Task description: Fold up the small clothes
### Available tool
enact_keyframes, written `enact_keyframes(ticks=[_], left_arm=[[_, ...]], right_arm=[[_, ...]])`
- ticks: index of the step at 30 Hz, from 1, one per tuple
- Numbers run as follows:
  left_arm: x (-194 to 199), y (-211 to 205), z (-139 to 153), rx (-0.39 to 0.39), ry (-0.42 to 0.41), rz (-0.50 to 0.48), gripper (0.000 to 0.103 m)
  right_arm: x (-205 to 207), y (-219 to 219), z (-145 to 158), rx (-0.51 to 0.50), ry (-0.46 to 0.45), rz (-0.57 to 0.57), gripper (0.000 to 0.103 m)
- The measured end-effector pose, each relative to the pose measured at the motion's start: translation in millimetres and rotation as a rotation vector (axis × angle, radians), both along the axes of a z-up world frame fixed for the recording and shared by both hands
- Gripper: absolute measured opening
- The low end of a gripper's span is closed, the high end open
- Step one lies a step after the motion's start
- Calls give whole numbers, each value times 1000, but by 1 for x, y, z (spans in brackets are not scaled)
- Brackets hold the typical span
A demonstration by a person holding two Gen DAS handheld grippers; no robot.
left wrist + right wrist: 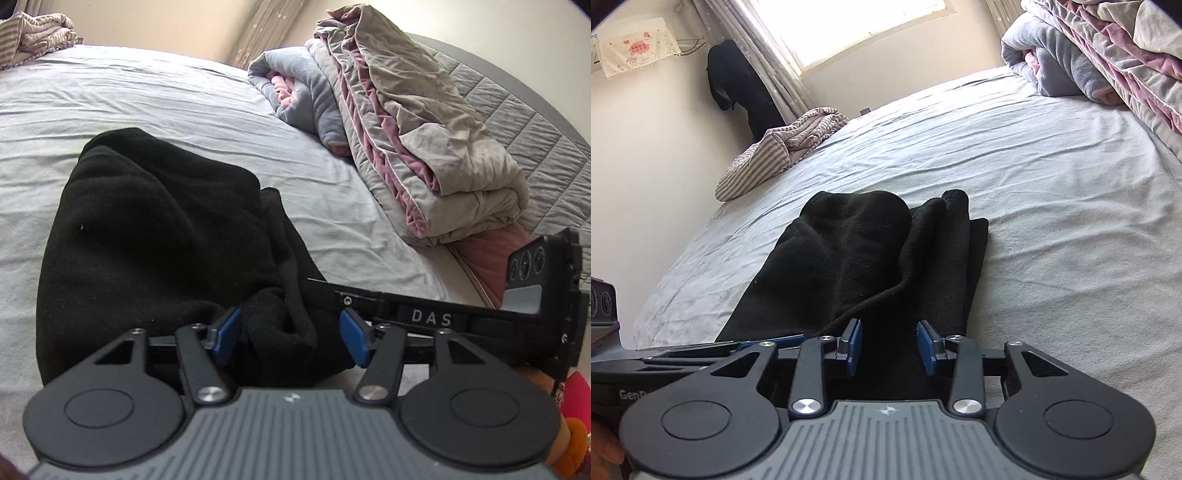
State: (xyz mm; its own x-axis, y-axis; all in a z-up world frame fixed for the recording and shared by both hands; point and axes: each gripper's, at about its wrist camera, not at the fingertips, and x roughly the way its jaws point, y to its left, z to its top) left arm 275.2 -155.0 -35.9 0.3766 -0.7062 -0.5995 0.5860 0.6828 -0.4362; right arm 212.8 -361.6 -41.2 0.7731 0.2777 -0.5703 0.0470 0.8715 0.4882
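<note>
Black fleece garment (155, 240) lies bunched and partly folded on the pale grey bed sheet (110, 99), its near edge running under both grippers. Left gripper (290, 341) sits low at that near edge with its blue-padded fingers (227, 338) spread apart, a rumpled ridge of the black cloth lying between them but not pinched. Right gripper (889, 347) hovers at the same near edge of the garment (871, 258), its fingers (854, 345) likewise parted, with dark cloth seen in the gap and no clamp on it. Beyond the garment on its right side rests a folded grey and pink quilt (417, 122), with a rolled grey blanket (295, 88) against it. Past the garment's far left corner lies a striped cloth (775, 155), at the bed's edge.
</note>
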Motion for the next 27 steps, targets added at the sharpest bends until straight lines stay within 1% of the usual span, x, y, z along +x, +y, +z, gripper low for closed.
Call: enact_keyframes(ticks=[1,5,7,10,14,15,16,17,18,20,21,22,24,25,27], left_arm=[[-2,5,6,-3,-19,1,65],[-2,31,22,1,-86,33,68],[2,45,25,16,-119,74,68],[13,62,22,48,-132,135,70],[26,78,5,98,-133,192,70],[29,80,0,112,-133,205,70],[32,82,-4,122,-137,215,70],[34,83,-7,130,-142,227,70],[36,84,-9,134,-146,237,70],[40,86,-11,129,-151,252,70],[42,86,-11,121,-152,254,70],[44,85,-11,113,-153,252,68],[45,82,-10,103,-167,252,68],[43,78,-10,90,-174,245,68],[42,72,-12,70,-171,225,67]], right_arm=[[-1,-3,1,29,-8,-7,56],[10,-12,-1,148,-15,-14,63],[20,-11,-3,182,-1,-10,67],[35,-3,-6,187,30,-16,67],[56,17,-13,124,82,-22,67],[60,23,-14,98,89,-28,62],[63,30,-14,61,89,-27,45],[65,37,-13,13,82,-18,36],[65,41,-9,-26,66,-7,22],[62,43,5,-74,12,24,19],[59,41,13,-75,-21,35,19],[54,34,22,-58,-59,44,18],[47,19,35,-28,-106,43,18],[44,12,39,-26,-119,32,18],[43,-2,37,-31,-116,-1,18]])
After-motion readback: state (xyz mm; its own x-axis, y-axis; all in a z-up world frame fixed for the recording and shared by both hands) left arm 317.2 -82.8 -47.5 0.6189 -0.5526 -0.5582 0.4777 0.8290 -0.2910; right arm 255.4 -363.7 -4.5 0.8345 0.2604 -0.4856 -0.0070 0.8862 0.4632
